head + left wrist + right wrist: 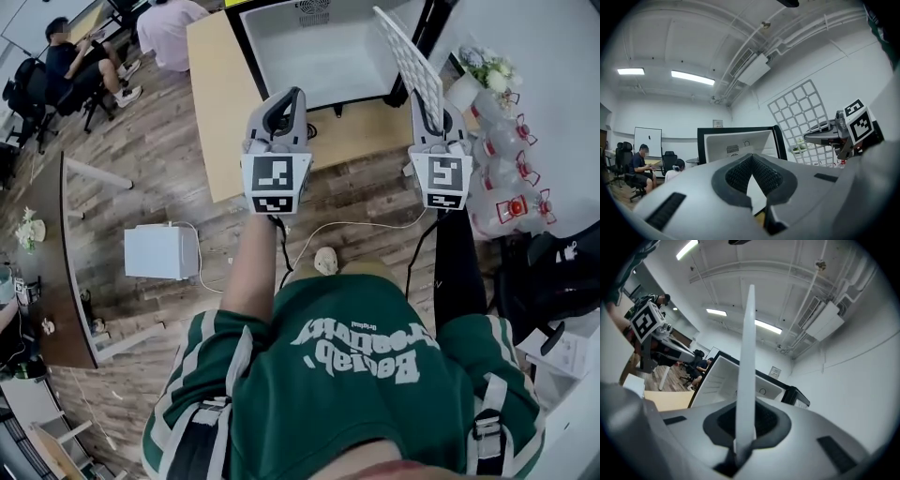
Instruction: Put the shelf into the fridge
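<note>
Wood-plank floor (141, 178); open office room with white walls and exposed ceiling pipes. One pale wooden bench (220, 103) carries one small white fridge (281, 47), door open.

- One white wire-grid shelf (405, 52), upright on edge just right of the fridge opening and outside it, clamped in the right hand-held gripper (435, 111).
- Left hand-held gripper (286, 98) level in front of the fridge, jaws together, nothing between them.
- Two seated people (66, 47) far left of the fridge.
- One white box (161, 251) on the floor, front-left of the fridge.
- At least three clear bottles (506, 169) right of the fridge.
</note>
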Available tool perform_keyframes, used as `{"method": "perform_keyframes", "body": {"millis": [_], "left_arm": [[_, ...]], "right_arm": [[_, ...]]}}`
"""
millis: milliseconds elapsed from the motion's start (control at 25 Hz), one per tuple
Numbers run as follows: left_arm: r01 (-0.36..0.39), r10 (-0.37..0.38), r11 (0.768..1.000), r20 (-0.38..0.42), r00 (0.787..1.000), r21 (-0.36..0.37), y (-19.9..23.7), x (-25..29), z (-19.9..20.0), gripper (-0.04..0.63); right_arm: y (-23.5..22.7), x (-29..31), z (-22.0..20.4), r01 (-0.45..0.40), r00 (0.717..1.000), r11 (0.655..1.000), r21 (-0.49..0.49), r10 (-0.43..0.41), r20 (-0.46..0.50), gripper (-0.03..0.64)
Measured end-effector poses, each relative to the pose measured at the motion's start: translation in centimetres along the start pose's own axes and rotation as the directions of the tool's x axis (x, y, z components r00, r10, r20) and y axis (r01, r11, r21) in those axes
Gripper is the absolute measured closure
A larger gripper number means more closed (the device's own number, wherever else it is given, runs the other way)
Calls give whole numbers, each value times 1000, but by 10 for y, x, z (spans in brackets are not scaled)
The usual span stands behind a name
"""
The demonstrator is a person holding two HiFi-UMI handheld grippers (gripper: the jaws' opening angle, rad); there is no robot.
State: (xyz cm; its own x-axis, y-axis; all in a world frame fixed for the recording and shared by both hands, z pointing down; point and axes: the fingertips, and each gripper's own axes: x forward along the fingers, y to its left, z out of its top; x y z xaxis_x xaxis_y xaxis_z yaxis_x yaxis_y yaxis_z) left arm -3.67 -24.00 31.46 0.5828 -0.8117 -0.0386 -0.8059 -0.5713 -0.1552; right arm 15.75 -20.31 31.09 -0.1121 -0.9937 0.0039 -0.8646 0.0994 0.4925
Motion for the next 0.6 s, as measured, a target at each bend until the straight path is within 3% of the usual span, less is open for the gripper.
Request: {"method": "perform_keyframes", "body": {"millis": [160,400,600], "left_arm": [[-16,16,1000,-10,1000,1,9,6,-5,595],[-53,53,999,-28,998,-5,16,10,-13,595],[-111,110,994,-62,992,-13,21,12,-20,595]], "right_arm": [[10,19,0,-22,1000,989,-146,22,-1,591],[26,43,-6,-87,996,968,-236,90,3,591],[40,64,-9,-134,989,912,-389,149,8,591]]}}
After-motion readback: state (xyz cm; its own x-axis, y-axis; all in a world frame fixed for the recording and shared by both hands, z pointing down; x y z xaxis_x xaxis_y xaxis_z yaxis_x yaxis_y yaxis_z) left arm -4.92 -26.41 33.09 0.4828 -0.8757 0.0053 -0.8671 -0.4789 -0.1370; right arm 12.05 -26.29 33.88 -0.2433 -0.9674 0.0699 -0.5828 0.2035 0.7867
